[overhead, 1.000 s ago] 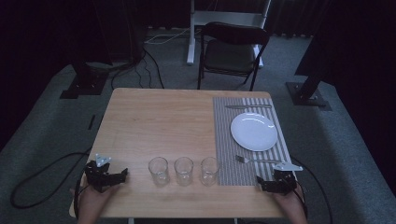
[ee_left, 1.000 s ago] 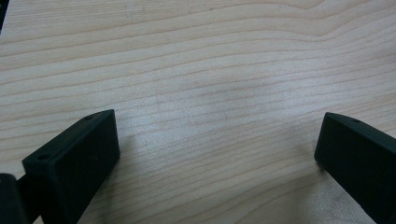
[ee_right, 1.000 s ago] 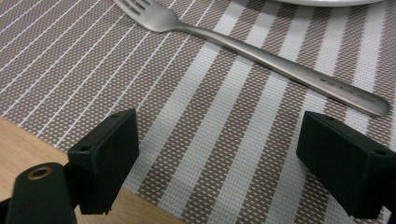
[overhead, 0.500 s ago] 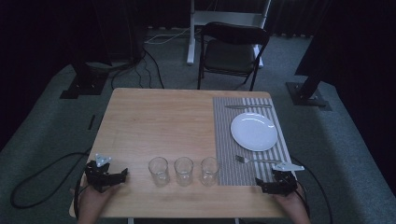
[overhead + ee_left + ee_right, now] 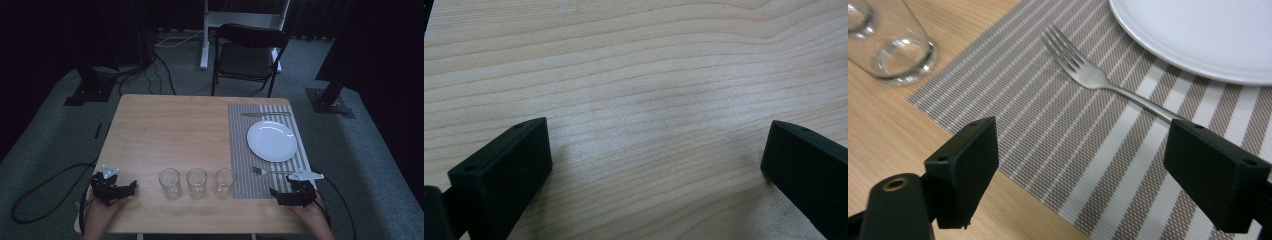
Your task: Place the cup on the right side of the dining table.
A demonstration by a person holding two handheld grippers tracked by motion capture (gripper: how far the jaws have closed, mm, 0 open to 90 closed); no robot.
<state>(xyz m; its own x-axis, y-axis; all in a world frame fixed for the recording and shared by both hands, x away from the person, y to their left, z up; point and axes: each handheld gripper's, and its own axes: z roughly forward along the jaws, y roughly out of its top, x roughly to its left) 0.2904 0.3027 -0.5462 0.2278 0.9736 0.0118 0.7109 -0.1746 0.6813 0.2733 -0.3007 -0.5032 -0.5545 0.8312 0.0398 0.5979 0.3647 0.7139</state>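
Note:
A metal fork (image 5: 1083, 70) lies on the striped placemat (image 5: 1048, 145) in front of a white plate (image 5: 1198, 35), its handle running behind one jaw of my right gripper (image 5: 1088, 160). That gripper is open; its jaws have just been closing a little, with nothing pressed between them. In the high view it (image 5: 276, 196) hovers at the mat's near right corner, close to the fork (image 5: 267, 171). My left gripper (image 5: 656, 160) is open over bare wood, at the table's near left corner (image 5: 127, 189).
Three clear glasses (image 5: 169, 183) (image 5: 196, 182) (image 5: 224, 182) stand in a row near the front edge. The plate (image 5: 272, 141) sits on the placemat (image 5: 240, 150), with a knife (image 5: 265, 114) beyond it. A folding chair (image 5: 247, 55) stands behind the wooden table (image 5: 170, 130).
The right gripper has lifted slightly off the table near the fork. The left gripper has stayed where it was.

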